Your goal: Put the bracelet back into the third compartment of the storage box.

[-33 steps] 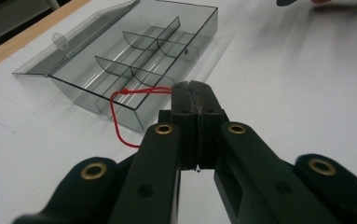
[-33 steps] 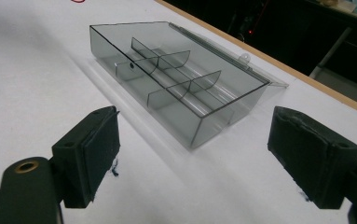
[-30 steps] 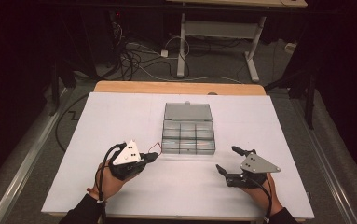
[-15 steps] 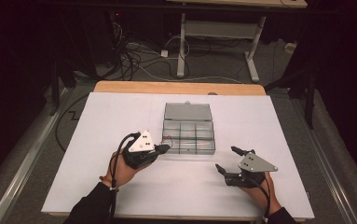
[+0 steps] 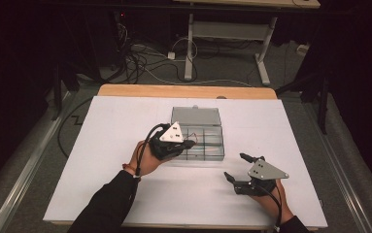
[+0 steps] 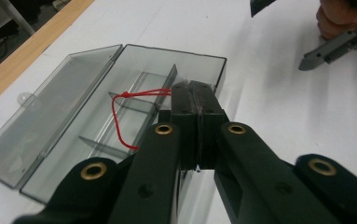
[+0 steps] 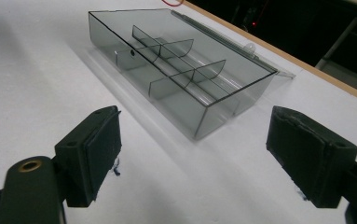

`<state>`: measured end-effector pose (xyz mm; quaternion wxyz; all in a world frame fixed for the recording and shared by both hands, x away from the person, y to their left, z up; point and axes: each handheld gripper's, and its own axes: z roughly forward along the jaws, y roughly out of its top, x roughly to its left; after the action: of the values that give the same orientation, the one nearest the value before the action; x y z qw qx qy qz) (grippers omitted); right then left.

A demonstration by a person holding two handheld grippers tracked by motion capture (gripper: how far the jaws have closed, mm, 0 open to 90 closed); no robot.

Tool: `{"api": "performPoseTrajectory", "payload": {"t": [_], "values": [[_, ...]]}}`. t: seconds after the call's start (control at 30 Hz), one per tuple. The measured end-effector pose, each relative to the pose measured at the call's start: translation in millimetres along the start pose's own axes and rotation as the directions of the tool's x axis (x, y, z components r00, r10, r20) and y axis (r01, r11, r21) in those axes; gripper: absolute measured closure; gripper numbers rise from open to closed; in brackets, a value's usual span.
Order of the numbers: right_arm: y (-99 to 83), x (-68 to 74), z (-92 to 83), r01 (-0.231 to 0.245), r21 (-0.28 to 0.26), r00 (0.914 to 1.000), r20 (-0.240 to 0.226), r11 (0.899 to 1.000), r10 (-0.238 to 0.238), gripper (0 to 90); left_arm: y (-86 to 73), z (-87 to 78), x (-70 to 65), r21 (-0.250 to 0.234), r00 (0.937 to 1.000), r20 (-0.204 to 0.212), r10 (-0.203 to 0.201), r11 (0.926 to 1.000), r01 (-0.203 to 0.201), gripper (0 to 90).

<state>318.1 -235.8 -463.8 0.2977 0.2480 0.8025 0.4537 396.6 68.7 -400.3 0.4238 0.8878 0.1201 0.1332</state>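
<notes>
A red string (image 6: 120,116) is pinched in the closed left gripper (image 6: 195,91) over the open clear box (image 5: 208,141), set mid-table. The right gripper (image 5: 236,167), jaws spread, is held near the front edge.

A clear grey compartment box (image 5: 200,141) is lying open on the white table, its lid (image 6: 50,112) folded flat behind it. A thin red string (image 6: 120,119) is being held looped over the dividers, one end pinched in the closed left gripper (image 6: 195,91)
</notes>
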Motion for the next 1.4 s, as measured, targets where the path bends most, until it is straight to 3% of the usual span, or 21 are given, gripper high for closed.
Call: {"api": "performPoseTrajectory", "payload": {"t": [0.23,0.43,0.77,1.1,1.4], "values": [[-1.8,-1.2,0.4,0.007,0.018,0.9998,0.017,1.0,-0.007,18.7,13.1,26.8,4.5,0.04,0.9998,0.012,0.016,0.9991,-0.016,87.2],[-2.1,-0.6,1.1,0.016,0.034,0.9995,0.026,0.999,-0.017,19.9,17.4,46.0,18.4,0.063,0.9991,0.042,-0.012,0.998,0.009,87.2],[-3.3,-0.2,3.3,0.018,0.053,0.9997,0.017,0.998,-0.019,20.8,28.8,75.9,36.2,0.106,0.9984,0.048,-0.029,0.994,0.024,87.2],[-4.4,0.4,4.6,0.034,0.072,0.9994,0.001,0.997,-0.035,22.0,35.1,107.5,38.8,0.169,0.9987,0.026,-0.044,0.9848,0.039,87.1],[-4.4,0.9,5.5,0.043,0.08,0.9991,-0.003,0.996,-0.042,22.2,39.1,117.7,38.4,0.181,0.9987,0.012,-0.05,0.9823,0.047,86.9]]}}
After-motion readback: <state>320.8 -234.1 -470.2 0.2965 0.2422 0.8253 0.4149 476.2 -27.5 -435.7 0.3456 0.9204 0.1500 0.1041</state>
